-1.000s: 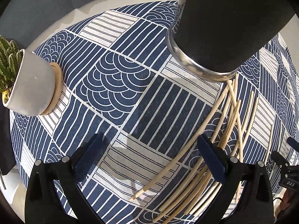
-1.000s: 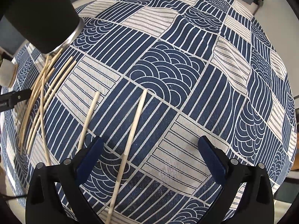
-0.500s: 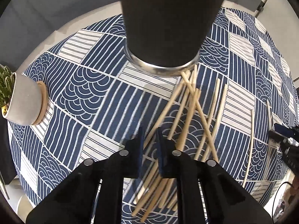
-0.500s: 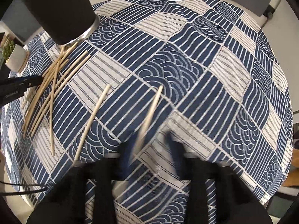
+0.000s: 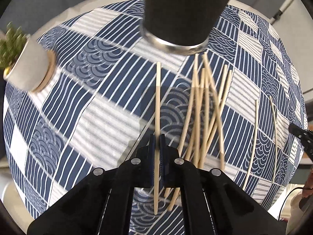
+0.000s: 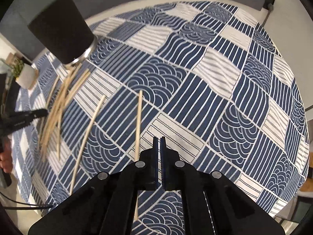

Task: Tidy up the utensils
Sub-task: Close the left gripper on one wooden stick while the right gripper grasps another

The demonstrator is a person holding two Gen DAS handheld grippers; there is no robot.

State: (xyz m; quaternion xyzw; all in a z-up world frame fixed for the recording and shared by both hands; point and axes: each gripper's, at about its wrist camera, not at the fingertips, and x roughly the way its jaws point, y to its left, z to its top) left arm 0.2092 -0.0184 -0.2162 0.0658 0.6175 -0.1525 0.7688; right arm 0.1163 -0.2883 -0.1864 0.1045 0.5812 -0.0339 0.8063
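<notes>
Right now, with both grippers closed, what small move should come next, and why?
Probably lift the left gripper and carry its chopstick up to the black cup; the stick sits clamped between its fingers. The right gripper looks shut on nothing, its chopstick lying just beside it.

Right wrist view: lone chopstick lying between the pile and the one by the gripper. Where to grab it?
Probably mid-shaft, coming straight down from above with the jaws across its width. The chopstick lies flat on the cloth, apart from the pile, so both sides are free. It is long and thin, so an end grip would likely let it tip.
</notes>
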